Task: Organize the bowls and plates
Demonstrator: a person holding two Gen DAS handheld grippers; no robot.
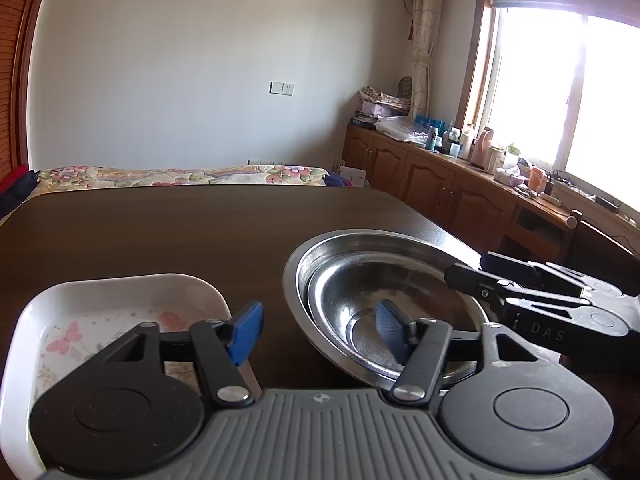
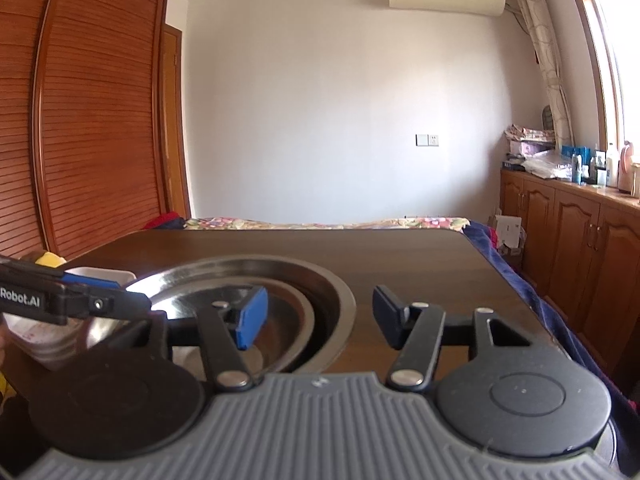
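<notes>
Through my left wrist camera, my left gripper (image 1: 320, 334) hangs low over the dark wooden table (image 1: 160, 232) with its blue-padded fingers (image 1: 246, 332) spread wide and nothing between them. The left finger sits above the edge of a white rectangular dish (image 1: 80, 320) printed with pink butterflies; the right finger reaches over the rim of a smaller steel bowl (image 1: 360, 320) nested inside a larger steel bowl (image 1: 320, 256). Across the bowls, at their right edge, I see my right gripper (image 1: 532, 280) lying near the rim; from here I cannot tell how far it gapes.

Through my right wrist camera, my right gripper (image 2: 320, 316) also stands wide and empty. Its left finger (image 2: 252, 316) hovers over the nested bowls (image 2: 320, 280), its right over bare table (image 2: 420, 256). My left gripper (image 2: 80, 300) crosses in from the left, with the white dish (image 2: 100, 276) just behind it.
</notes>
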